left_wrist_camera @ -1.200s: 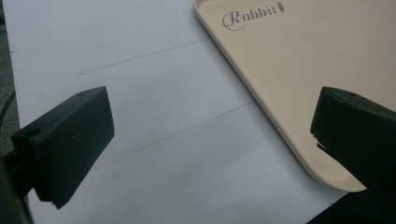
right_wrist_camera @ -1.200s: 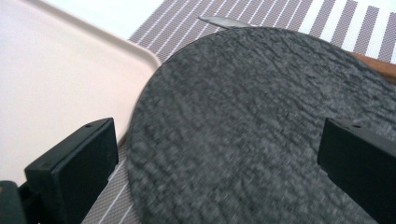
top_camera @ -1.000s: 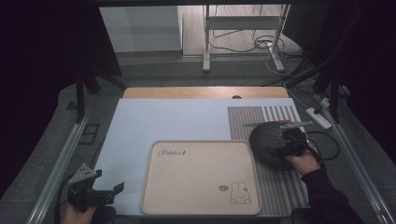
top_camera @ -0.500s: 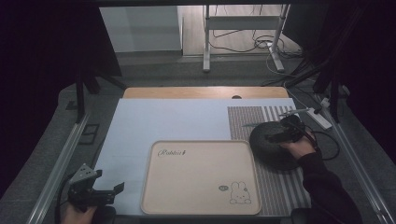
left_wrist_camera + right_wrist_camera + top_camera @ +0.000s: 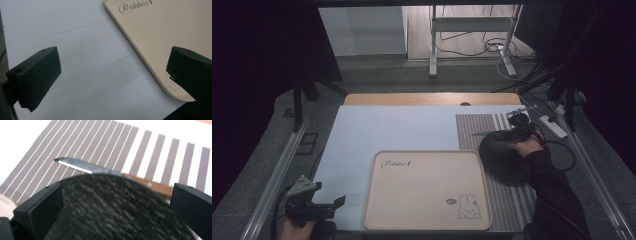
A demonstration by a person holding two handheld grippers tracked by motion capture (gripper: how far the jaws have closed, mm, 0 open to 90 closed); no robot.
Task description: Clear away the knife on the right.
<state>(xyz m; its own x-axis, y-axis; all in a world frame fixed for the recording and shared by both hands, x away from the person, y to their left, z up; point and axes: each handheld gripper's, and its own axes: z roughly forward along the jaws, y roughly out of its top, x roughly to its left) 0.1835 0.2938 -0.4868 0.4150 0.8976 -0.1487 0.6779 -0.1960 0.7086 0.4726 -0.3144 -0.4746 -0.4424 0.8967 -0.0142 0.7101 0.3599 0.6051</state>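
Note:
A dark round plate (image 5: 502,159) lies on the striped placemat (image 5: 472,125) at the right. Just beyond it rests a serrated knife (image 5: 484,132) with a wooden handle. My right gripper (image 5: 508,134) hovers over the plate's far rim, open. In the right gripper view the plate (image 5: 117,212) lies under and between the wide-apart jaws of the right gripper (image 5: 116,195), with the knife (image 5: 87,167) right behind it. A beige tray (image 5: 427,187) marked "Rabbit" sits at the front centre. My left gripper (image 5: 329,205) waits open at the front left, near the tray's corner (image 5: 162,37).
White paper (image 5: 392,130) covers the table, with a wooden strip (image 5: 432,98) at its far edge. A white power strip (image 5: 553,126) and cables lie off the table's right side. Metal rails (image 5: 277,170) run along both sides.
My right gripper has moved away from me, from the plate's right side to its far rim near the knife. The left gripper and the tray have stayed put.

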